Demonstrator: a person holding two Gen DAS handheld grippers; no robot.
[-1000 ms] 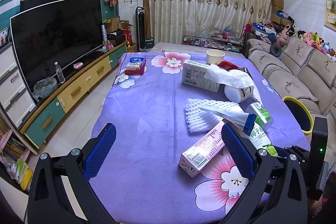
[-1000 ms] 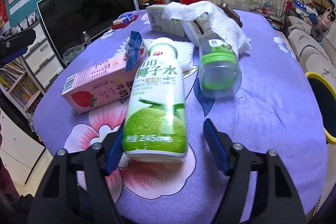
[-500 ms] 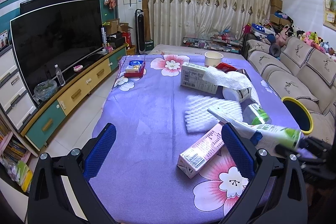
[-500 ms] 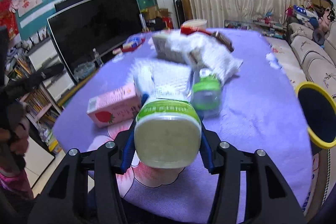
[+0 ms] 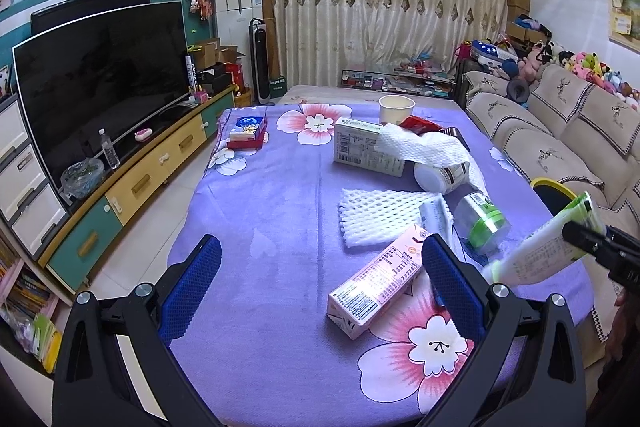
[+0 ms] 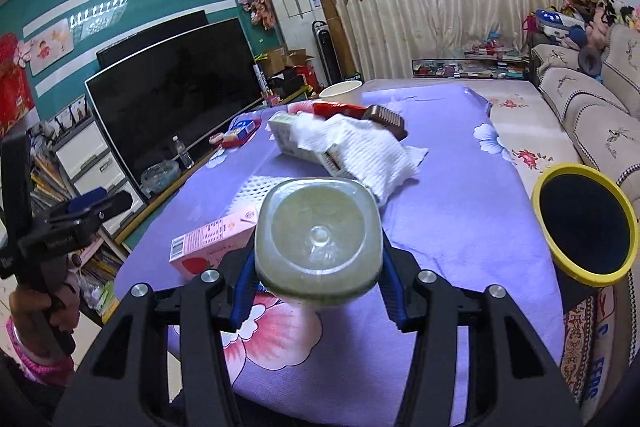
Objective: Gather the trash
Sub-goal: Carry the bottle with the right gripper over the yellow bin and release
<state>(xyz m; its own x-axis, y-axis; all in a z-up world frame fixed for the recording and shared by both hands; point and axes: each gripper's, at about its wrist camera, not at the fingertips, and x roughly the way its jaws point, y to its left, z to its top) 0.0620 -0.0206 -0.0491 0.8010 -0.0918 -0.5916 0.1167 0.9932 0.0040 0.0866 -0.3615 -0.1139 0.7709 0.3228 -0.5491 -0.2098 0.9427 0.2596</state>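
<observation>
We see the right gripper (image 6: pixel 318 281) pinching the coconut-water bottle (image 6: pixel 318 237) above the purple tablecloth (image 6: pixel 448 227); left gripper (image 5: pixel 320 279) spread, empty, near the pink carton (image 5: pixel 376 283).

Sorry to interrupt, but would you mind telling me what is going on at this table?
A person is clearing trash from the purple table with a hand-held tool in each hand. The right tool is clamped on a green-and-white drink bottle, held off the table near the yellow-rimmed bin. The left tool hangs open and empty over the table. A pink carton, foam net and other litter are not yet collected.
</observation>
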